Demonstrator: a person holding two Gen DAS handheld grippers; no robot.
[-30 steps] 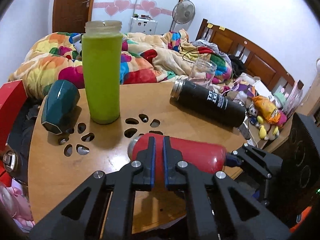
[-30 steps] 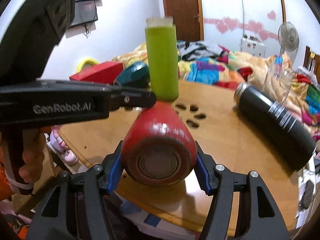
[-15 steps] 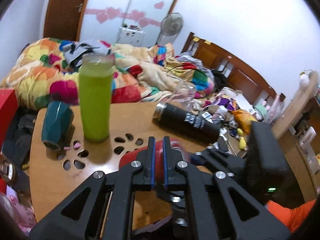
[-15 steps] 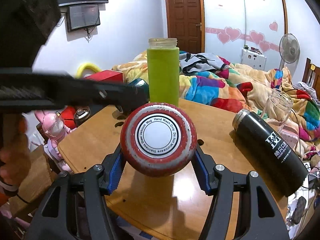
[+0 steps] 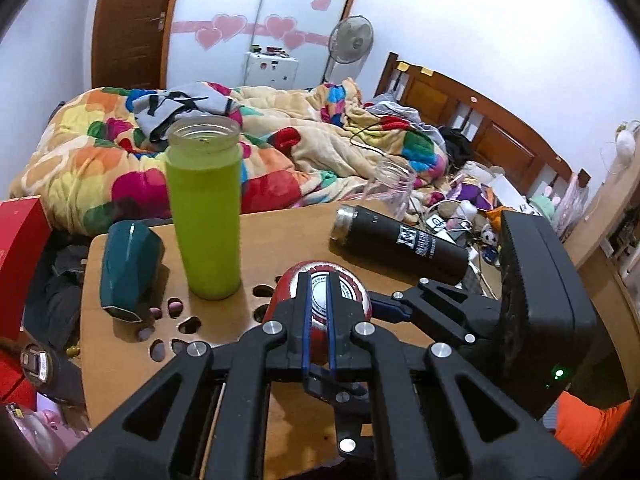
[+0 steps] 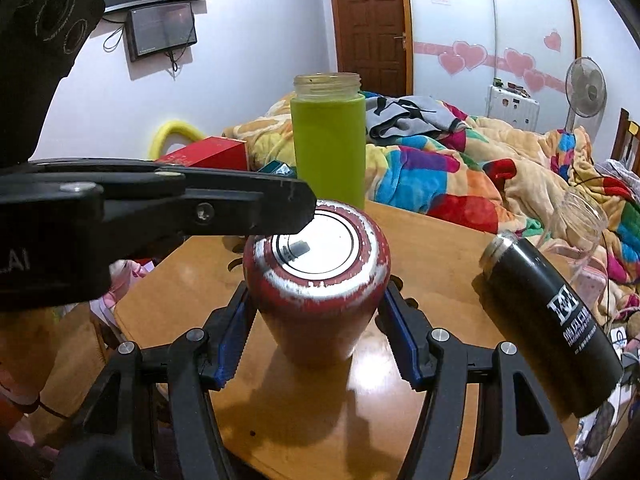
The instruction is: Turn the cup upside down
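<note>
The red cup (image 6: 316, 292) stands with its worn white base up on the wooden table (image 6: 432, 248), mouth hidden below. My right gripper (image 6: 316, 344) is shut on its lower body, blue pads on both sides. My left gripper (image 5: 318, 320) is shut and empty; its tips rest at the cup's upturned base (image 5: 352, 284). In the right wrist view the left gripper's fingers (image 6: 248, 208) reach in from the left over the cup's top.
A tall green bottle (image 5: 204, 208) stands behind the cup. A teal cup (image 5: 128, 268) lies at the left, a black flask (image 5: 400, 244) lies at the right, with a clear glass (image 5: 390, 188) beyond it. A red box (image 5: 20, 248) and a bed border the table.
The right gripper has turned the red cup from lying on its side to standing base up on the table. The left gripper stayed shut and rose above the cup.
</note>
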